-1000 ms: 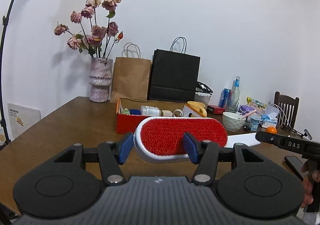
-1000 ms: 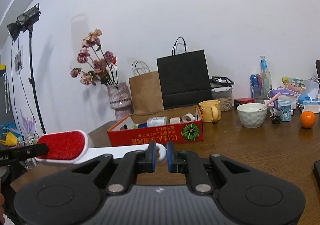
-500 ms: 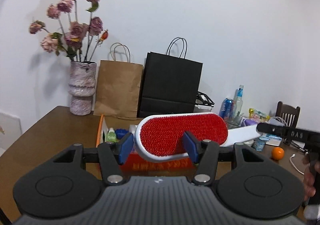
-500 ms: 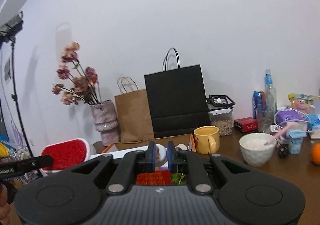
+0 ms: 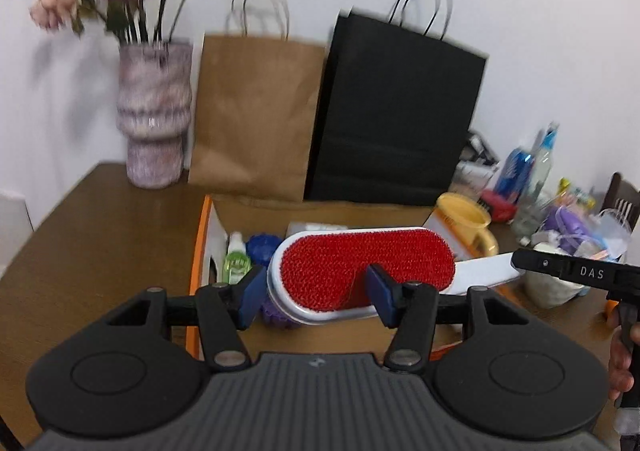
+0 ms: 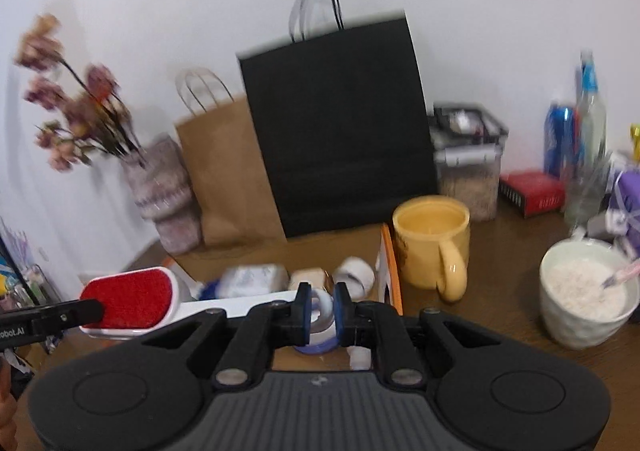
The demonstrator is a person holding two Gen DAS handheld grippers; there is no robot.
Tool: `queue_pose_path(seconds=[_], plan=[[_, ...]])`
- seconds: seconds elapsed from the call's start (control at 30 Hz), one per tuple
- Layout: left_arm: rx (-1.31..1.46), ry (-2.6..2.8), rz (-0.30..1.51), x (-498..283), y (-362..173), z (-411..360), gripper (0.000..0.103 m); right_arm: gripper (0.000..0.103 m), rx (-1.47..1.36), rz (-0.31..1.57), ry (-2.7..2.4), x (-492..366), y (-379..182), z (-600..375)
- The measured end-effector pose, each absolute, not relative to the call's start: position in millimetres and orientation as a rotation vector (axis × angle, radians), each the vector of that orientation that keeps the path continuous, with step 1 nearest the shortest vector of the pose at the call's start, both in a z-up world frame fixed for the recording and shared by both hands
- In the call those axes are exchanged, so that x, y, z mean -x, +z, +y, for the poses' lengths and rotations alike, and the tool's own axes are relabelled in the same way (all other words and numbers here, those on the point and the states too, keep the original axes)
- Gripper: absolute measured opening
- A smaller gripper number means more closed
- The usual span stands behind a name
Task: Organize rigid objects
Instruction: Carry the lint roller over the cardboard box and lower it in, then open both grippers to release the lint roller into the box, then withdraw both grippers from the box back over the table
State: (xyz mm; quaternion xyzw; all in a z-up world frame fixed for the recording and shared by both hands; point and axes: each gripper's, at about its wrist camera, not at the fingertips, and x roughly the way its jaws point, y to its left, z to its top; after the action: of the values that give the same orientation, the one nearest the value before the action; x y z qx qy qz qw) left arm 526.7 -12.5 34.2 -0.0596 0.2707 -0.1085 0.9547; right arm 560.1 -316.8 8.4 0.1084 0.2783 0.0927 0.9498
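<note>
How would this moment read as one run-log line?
left gripper: grips red lint brush head | right gripper: grips its white handle | above orange cardboard box

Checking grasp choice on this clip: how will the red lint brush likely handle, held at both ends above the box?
The lint brush likely stays stiff: it spans both grips without sagging. Its head sits in the left hand-held gripper; its thin handle is pinched by the right hand-held gripper. It looks light plastic. The smooth handle might slip or pivot if one grip loosens.

brush [image 5: 366,267] red/white | mug [image 6: 430,239] yellow | bag [image 5: 394,119] black
</note>
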Motion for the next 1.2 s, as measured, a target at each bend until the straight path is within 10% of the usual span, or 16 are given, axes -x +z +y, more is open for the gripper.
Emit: queue_pose_path(seconds=[0.43,1.2], plan=[[0.056,-0.205,0.726,-571.8,-27.4,-17.6,0.055,0.015,-0.031,0.748,0.175,-595.9,-47.7,-290.3],[0.004,-0.114,0.517,-457.9,41.2,-4.7,0.088,0.080,-0.050,0.547,0.245,-496.7,25.4,-293.6]])
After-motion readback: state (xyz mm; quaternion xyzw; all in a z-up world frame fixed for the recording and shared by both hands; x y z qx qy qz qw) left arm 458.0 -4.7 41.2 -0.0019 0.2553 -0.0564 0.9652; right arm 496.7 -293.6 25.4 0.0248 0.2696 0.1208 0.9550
